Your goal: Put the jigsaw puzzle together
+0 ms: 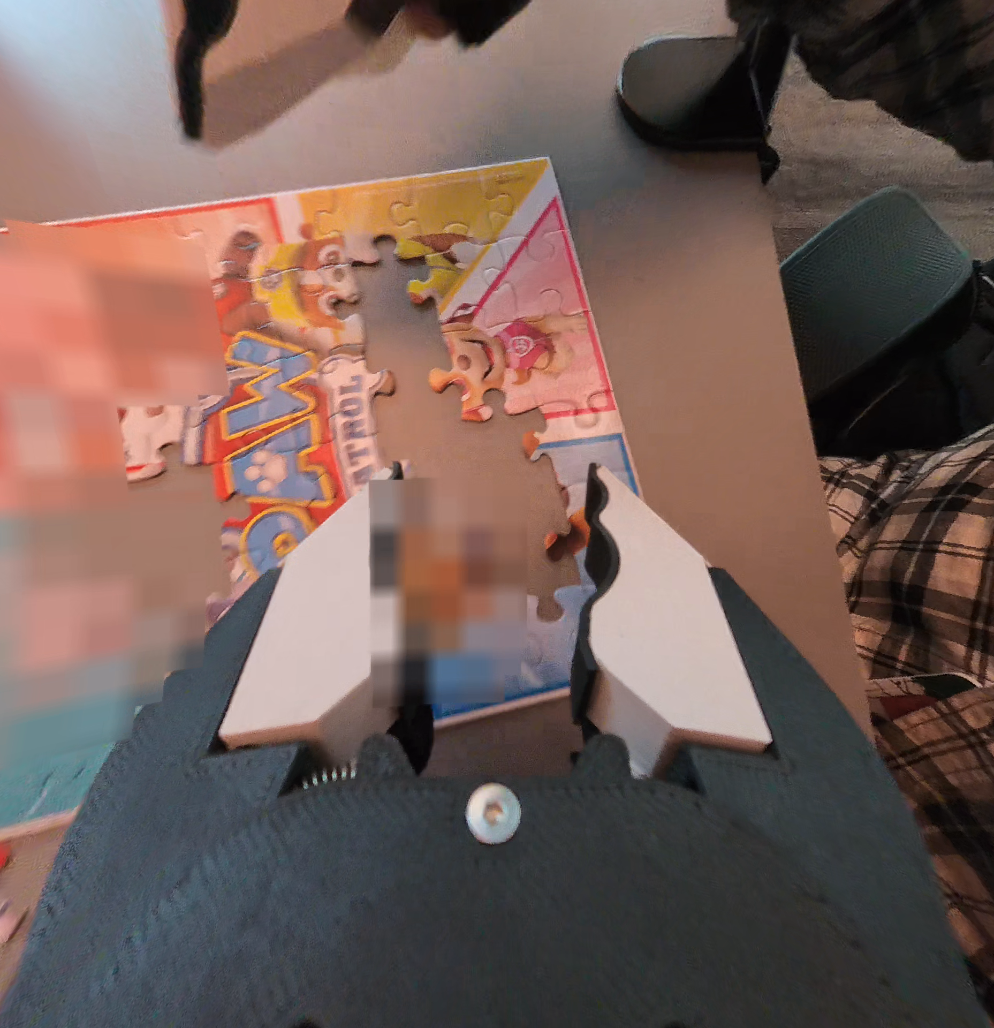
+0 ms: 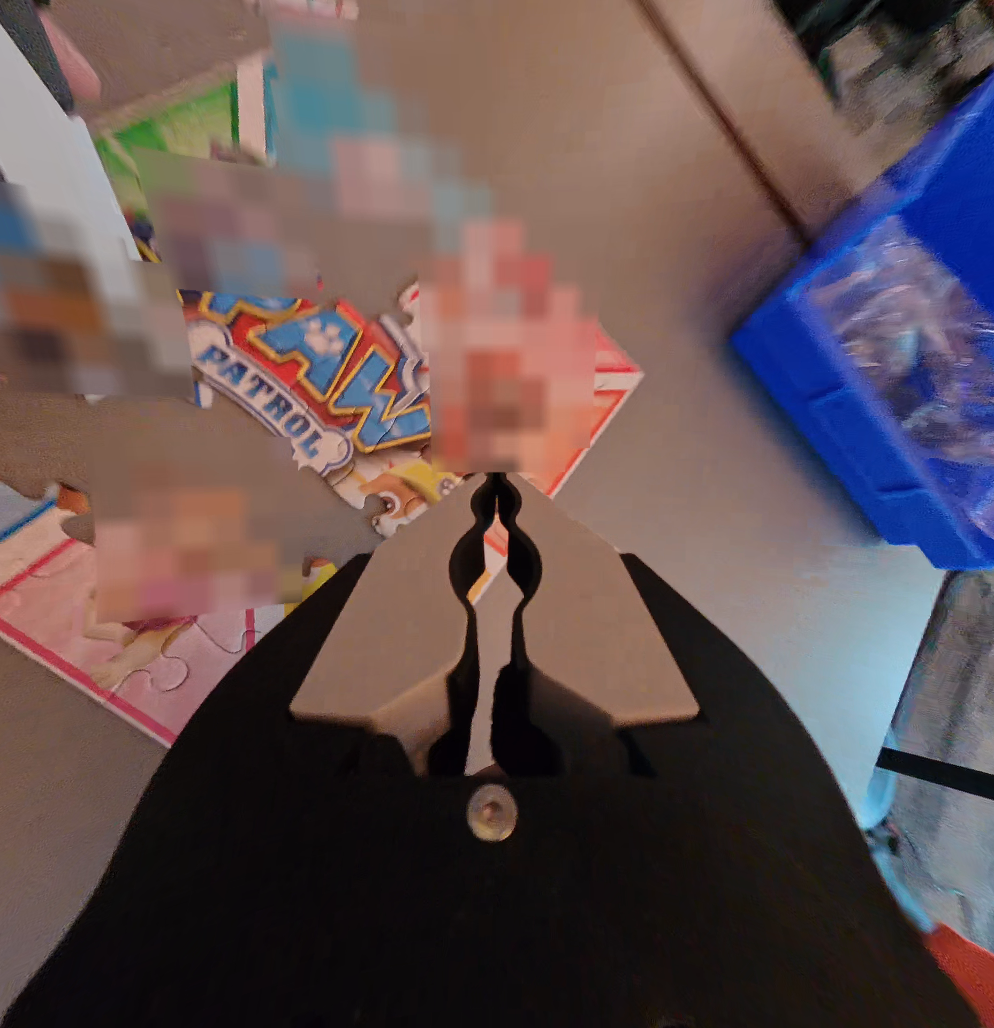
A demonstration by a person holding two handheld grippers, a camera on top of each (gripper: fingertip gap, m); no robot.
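- Lying flat on the grey-brown table (image 1: 678,311), mid-frame in the left wrist view: the jigsaw puzzle (image 1: 294,389), mostly assembled, bright cartoon panels around a central emblem.
- Running from upper centre down toward the lower centre of that frame: an irregular gap (image 1: 405,334) of bare table where pieces are missing, long axis roughly in line with the fingers.
- Hovering at lower centre, directly over the near end of that gap: the left gripper (image 1: 494,473), fingers standing well apart; a mosaic patch covering the space between them, so whether anything lies there cannot be told.
- Showing blurred at the top left of the same frame: a dark shape, probably the other gripper, too smeared to be sure.
- Sitting at the right edge: a dark chair (image 1: 884,311) and plaid cloth (image 1: 928,584) beside the table.
- Appearing left of centre in the right wrist view: the same puzzle, its outer corner just ahead of the tips.
- Pointing at that corner from lower centre: the right gripper (image 2: 493,484), tips pressed together, nothing visible between them.
- Standing at the right edge: a blue bin (image 2: 872,389) holding a clear plastic bag, well apart from the puzzle.
- Judging by position: left gripper nearer the gap, already above it.
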